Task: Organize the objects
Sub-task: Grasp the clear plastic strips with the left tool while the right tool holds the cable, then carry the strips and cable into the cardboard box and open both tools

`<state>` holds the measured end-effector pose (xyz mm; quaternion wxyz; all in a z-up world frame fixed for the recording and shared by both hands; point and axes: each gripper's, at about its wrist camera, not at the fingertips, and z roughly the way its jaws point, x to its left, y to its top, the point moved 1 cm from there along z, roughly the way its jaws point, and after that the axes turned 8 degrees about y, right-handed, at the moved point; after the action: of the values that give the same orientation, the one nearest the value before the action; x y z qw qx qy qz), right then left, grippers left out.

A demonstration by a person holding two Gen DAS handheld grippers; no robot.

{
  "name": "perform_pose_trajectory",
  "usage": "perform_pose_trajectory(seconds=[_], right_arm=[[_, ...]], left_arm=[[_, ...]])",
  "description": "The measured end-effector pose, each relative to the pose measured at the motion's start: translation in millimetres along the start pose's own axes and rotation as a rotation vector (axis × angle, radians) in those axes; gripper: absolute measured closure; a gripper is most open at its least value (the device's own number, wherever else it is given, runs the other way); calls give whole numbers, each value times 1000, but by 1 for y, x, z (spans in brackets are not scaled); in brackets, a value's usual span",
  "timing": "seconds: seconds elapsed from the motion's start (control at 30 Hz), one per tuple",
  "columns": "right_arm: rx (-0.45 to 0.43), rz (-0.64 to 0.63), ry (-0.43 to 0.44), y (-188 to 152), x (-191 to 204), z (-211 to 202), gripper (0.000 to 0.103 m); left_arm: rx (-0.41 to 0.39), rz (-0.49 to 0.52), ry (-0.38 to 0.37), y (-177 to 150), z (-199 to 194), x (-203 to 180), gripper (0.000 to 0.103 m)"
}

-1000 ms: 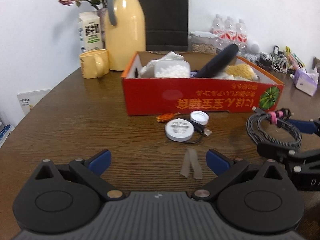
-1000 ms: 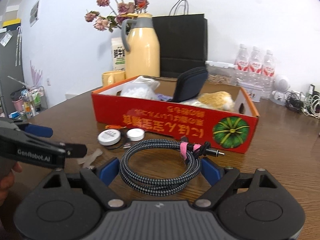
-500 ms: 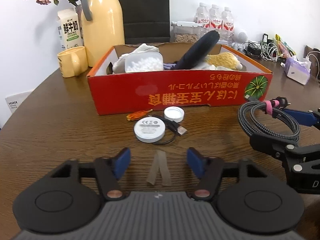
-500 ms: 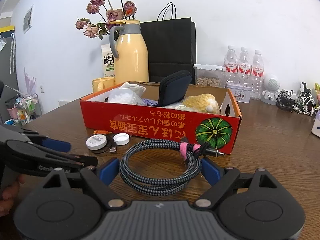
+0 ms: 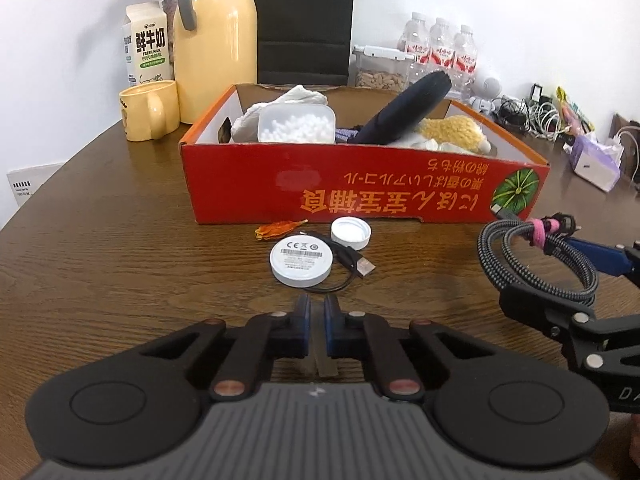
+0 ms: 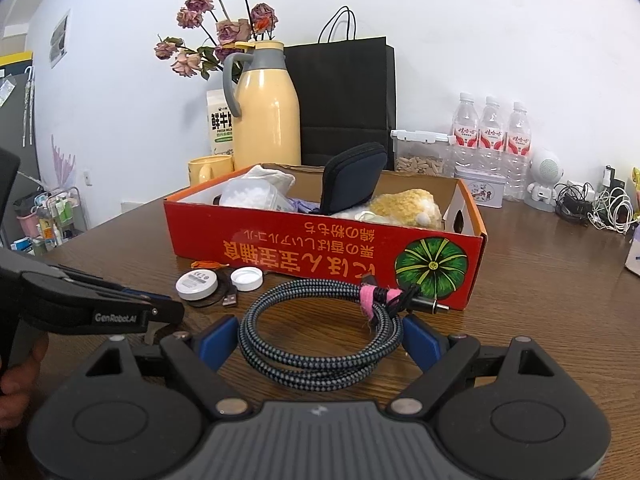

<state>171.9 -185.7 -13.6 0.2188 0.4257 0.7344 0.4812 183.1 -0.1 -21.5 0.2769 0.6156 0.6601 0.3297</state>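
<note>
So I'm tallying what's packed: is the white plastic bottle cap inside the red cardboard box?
No, the white plastic bottle cap lies on the brown wooden table, just in front of the red cardboard box.

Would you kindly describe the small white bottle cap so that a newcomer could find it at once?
Start at the red cardboard box on the wooden table and look just in front of its long printed side. The bottle cap lies there, open side up, right of an orange scrap. It is smaller than the flat white disc beside it, and hollow.
</note>
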Motion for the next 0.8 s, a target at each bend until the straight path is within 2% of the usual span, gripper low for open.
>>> perform_pose_trajectory(seconds=[0.23,0.47,0.8], right_arm=[[-15,-7,-2,0,2,-2,16],[-51,-25,4,9,4,-9,16],[-168,-114,-32,62,1,-8,16]], left_arm=[[-35,-22,-22,4,-8,6,96],[-114,-36,-26,23,-22,14,96],[-260,-36,-23,77,-31,8,95]])
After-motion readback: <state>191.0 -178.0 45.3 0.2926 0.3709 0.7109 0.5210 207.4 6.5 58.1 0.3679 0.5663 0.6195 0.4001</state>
